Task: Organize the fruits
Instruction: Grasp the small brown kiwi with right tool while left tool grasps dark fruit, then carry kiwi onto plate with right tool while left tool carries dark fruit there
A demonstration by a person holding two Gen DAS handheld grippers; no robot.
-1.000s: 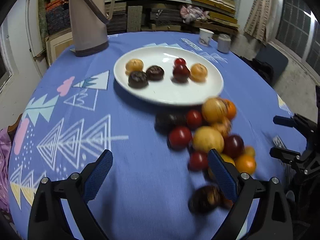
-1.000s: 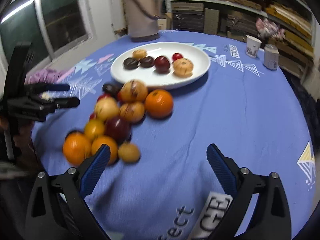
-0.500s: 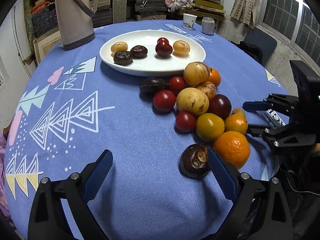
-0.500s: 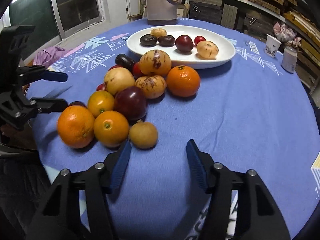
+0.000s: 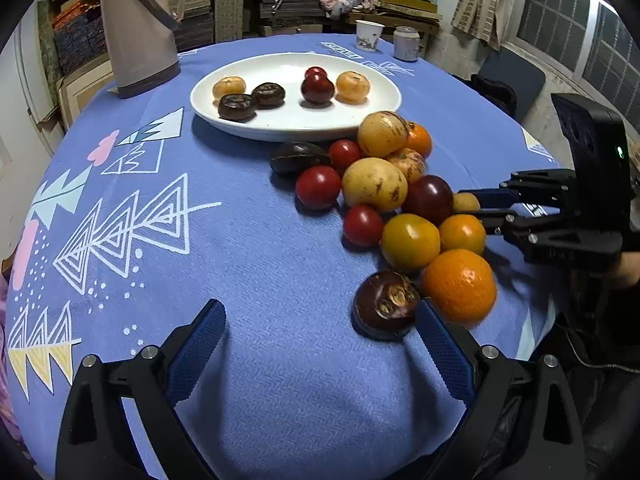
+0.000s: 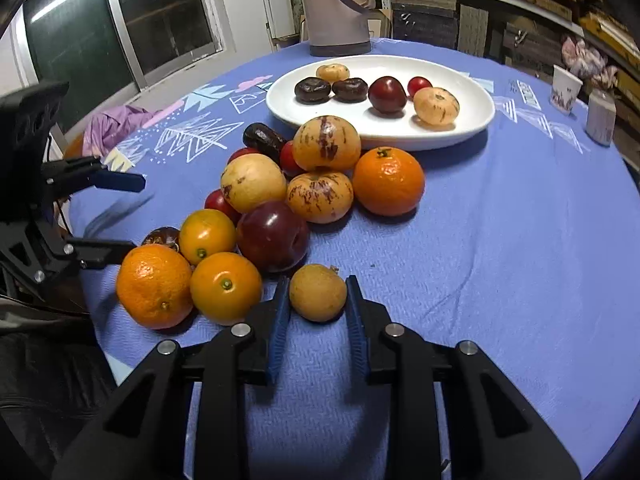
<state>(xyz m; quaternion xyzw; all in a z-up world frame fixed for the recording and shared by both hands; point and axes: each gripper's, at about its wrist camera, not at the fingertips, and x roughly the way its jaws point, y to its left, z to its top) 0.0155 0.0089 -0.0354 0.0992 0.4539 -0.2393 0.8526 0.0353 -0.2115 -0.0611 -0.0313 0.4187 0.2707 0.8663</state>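
On the round desk (image 6: 500,240) with its blue patterned cloth, the right tool (image 6: 316,300) has its two blue-padded fingers (image 6: 279,320) squeezed in on a small round tan-brown fruit (image 6: 318,297), one pad on each side, so it's basically clamped on that little guy. That fruit sits at the near edge of the loose fruit pile (image 6: 280,200), just beside a small orange citrus (image 6: 225,287) and in front of a dark red plum (image 6: 273,235). From the left wrist view you can see the same tool coming in from the right with the tan fruit peeking out between its tips.

The left tool (image 5: 320,344) is spread wide with nothing between its fingers, just bare cloth. Its right finger (image 5: 442,354) is right up against a dark purple-brown round fruit (image 5: 385,305), or very nearly; can't tell if it's actually touching. A big orange (image 5: 459,285) sits just beside that one.

The rest of the pile is a mix of yellow fruits with brown streaks, red tomato-looking ones, a dark oblong one and another orange, all bunched up against the near rim of the oval white plate (image 5: 288,124). The plate has six pieces on it: two pale orange, two dark brown, two red.

Further back there's a tall beige thermos jug (image 5: 138,28), plus a white paper cup (image 5: 369,35) and a small grey can (image 5: 406,43) side by side near the far edge.
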